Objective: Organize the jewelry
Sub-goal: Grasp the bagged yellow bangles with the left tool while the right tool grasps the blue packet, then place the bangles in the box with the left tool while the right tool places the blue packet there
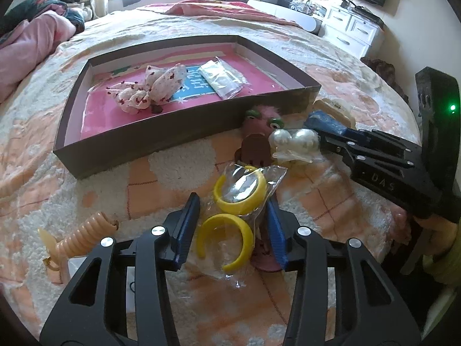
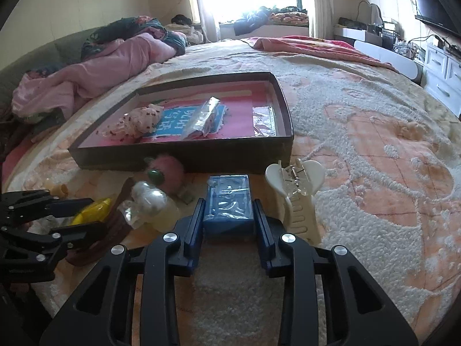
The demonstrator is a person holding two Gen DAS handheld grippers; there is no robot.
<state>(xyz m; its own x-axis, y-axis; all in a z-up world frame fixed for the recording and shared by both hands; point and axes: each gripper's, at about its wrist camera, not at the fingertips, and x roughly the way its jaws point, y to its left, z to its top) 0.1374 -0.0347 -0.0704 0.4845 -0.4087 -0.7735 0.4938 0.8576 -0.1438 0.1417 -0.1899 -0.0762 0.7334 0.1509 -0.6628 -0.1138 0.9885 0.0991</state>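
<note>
A shallow brown box [image 1: 149,135] with a pink floor lies on the bed; it also shows in the right wrist view [image 2: 184,160]. Inside lie a floral scrunchie [image 1: 152,89] and a clear packet [image 1: 220,77]. My left gripper [image 1: 230,219] is open around a clear bag of yellow hoop earrings [image 1: 239,199], its fingers on either side. My right gripper [image 2: 229,216] is shut on a blue packet [image 2: 228,201]; this gripper shows in the left wrist view [image 1: 319,128]. A bag of large pearl earrings [image 1: 294,141] lies between the two grippers.
A white claw hair clip [image 2: 299,190] lies right of the blue packet. A pink fuzzy clip with green eyes [image 1: 262,118] and a brown claw clip [image 1: 255,150] lie by the box front. A peach spiral hair tie [image 1: 80,236] lies at left. Pink bedding [image 2: 86,72] is piled behind.
</note>
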